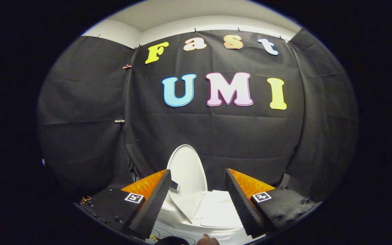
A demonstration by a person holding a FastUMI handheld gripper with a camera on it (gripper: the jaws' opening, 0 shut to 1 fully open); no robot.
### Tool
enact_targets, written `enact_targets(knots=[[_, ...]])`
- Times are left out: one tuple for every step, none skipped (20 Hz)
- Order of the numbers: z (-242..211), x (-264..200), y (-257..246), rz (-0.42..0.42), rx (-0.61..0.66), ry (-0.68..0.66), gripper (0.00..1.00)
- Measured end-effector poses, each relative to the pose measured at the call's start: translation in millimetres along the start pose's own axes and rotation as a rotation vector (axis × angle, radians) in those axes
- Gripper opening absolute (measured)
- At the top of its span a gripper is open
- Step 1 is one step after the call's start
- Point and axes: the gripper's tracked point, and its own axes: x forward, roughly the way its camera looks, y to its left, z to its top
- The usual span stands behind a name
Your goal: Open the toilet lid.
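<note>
Toilet lid up, fingers apart

The white toilet lid [186, 170] stands up; the gripper [196, 207] fingers are released, hiding the toilet [213, 212] sides.

Floor [179, 232]: pale strip in the lower centre of the frame, below the finger bases, largely hidden. Standing on it is a white toilet [216, 212], its lid [186, 166] raised upright. Thin dark cables [157, 234] lie by its base. Gripper [197, 173]: fingers spread wide, toilet between them.
</note>
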Motion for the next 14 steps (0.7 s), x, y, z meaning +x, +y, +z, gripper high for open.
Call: enact_targets(knots=[[7,-14,-5,-0.004,-0.001,-0.013,1.0],[12,-27,-10,-0.01,-0.003,-0.024,0.99],[17,-41,-18,-0.02,-0.003,-0.035,0.99],[24,-55,-22,-0.025,0.0,-0.049,0.99],[30,-68,-27,-0.027,0.005,-0.066,0.99],[37,-81,-31,-0.033,0.011,-0.082,0.99],[41,-93,-36,-0.039,0.016,-0.097,0.99],[45,-104,-40,-0.042,0.019,-0.107,0.99],[49,-113,-43,-0.048,0.018,-0.115,0.99],[51,-121,-49,-0.066,0.015,-0.123,0.99],[55,-130,-57,-0.083,0.012,-0.132,0.99],[57,-137,-60,-0.086,0.013,-0.139,0.99],[58,-142,-60,-0.09,0.014,-0.146,0.99],[59,-145,-63,-0.094,0.016,-0.15,0.99]])
